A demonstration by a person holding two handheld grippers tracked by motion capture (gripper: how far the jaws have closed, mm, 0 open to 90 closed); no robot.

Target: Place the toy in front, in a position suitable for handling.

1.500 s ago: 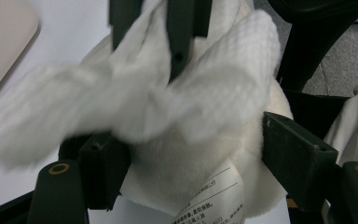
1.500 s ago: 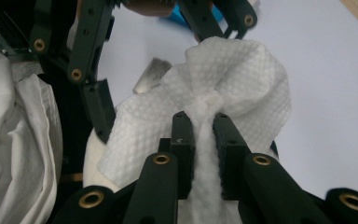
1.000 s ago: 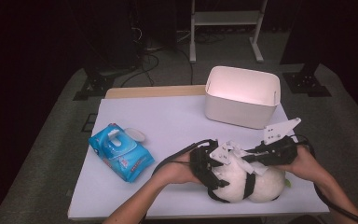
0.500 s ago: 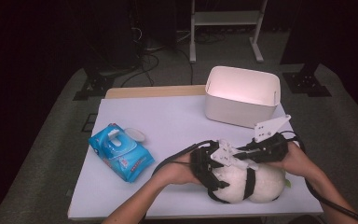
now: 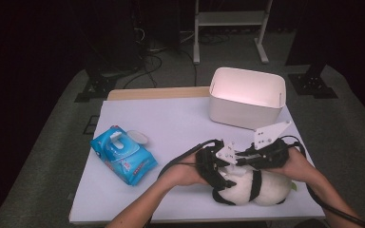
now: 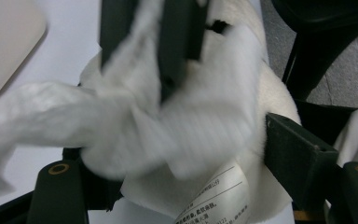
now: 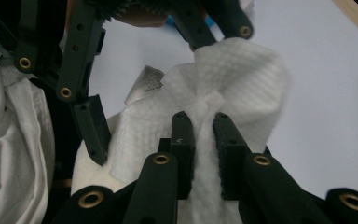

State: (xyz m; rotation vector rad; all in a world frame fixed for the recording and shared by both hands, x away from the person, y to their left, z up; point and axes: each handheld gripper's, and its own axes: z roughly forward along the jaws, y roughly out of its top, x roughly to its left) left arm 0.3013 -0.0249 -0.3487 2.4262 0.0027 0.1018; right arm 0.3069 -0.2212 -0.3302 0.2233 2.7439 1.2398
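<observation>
Jaws of your right gripper [image 7: 200, 122] pinch a white wipe [image 7: 242, 74] draped on the plush panda [image 5: 252, 186], which your left gripper [image 6: 182, 154] clamps by its white body at the table's near right. Your high view adds the white bin [image 5: 247, 97] behind and the blue wipes pack [image 5: 122, 154] left.

From my station, the wet wipe [image 6: 135, 116] is motion-blurred in the left gripper view; the plush panda's [image 5: 256, 187] head sits hidden under both grippers; its label [image 6: 219, 198] print is unreadable.
</observation>
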